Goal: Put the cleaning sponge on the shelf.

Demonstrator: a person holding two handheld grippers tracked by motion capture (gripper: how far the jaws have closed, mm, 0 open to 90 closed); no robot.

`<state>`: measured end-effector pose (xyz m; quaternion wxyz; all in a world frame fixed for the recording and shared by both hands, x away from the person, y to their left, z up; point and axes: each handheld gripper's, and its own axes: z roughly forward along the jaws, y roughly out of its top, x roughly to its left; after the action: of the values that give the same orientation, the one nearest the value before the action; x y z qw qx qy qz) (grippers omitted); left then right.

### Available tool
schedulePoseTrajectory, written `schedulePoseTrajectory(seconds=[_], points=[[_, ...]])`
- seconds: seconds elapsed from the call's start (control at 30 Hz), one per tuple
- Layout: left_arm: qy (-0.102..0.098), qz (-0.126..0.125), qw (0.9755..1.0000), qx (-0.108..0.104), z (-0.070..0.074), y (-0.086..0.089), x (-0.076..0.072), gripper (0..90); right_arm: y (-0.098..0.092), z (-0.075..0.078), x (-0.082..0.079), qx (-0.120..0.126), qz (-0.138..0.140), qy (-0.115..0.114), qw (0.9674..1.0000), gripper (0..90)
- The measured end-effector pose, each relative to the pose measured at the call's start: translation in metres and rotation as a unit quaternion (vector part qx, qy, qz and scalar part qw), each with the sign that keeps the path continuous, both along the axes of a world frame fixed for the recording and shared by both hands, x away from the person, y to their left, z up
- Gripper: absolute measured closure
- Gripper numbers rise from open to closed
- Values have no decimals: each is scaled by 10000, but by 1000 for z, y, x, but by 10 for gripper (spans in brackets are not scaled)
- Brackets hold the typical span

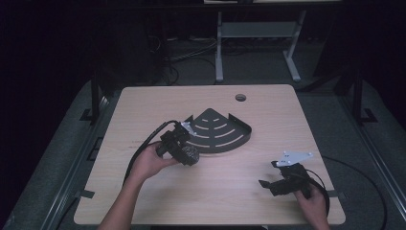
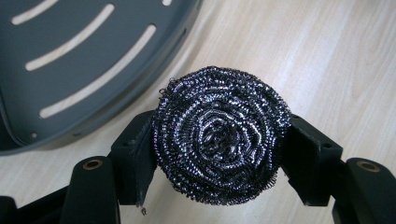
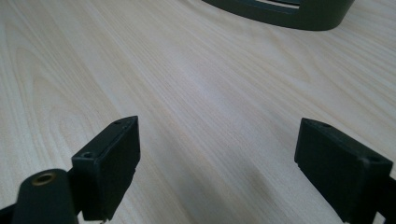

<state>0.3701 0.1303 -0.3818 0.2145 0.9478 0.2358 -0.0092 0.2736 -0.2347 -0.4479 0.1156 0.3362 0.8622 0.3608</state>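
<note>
A: Left claw (image 2: 219, 140) status?

B: Clamped on the steel scourer (image 2: 222, 135). Both pads pressed into its sides, the coiled face turned to the claw's camera. In the high view the scourer (image 1: 190, 155) sits at the tip of the left claw (image 1: 184, 152), in the left hand (image 1: 152, 160).

A: Where is that relative to the rack?

B: Just beside the black corner rack (image 1: 218, 130), at its near left edge. In the left gripper view the rack (image 2: 84, 60) is at upper left, slotted floor visible, low rim curving past the scourer. Scourer is outside the rim, over bare desk (image 2: 327, 70). Can't tell whether it touches the desk or is held clear of it.

A: Rack position?

B: Flat on the desk (image 1: 158, 201), around the middle, slightly toward the far side. Fan-shaped, point away from the person. Cable hole (image 1: 240, 97) in the desk beyond it.

A: Right claw (image 1: 274, 179)?

B: Jaws apart, nothing between them. The right gripper view shows plain wood between the pads (image 3: 112, 163) and the rack's rim (image 3: 289, 14) at the top edge. Near the front right corner of the desk, in the right hand (image 1: 313, 203), well apart from the rack and the scourer.
</note>
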Motion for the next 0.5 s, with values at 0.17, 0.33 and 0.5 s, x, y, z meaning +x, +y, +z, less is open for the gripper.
schedulePoseTrajectory(seconds=[0.17, 0.33, 0.5], points=[[32, -25, 10000, 34, 2, -5, 7, 329, 0, 0, 0, 4, -4, -8, 10000, 139], [49, -39, 10000, 50, 3, -10, 15, 330, -1, 0, 0, 33, -11, -22, 10000, 139], [27, -65, 10000, 57, 8, -17, 23, 330, -1, 0, 0, 26, -5, -16, 10000, 139]])
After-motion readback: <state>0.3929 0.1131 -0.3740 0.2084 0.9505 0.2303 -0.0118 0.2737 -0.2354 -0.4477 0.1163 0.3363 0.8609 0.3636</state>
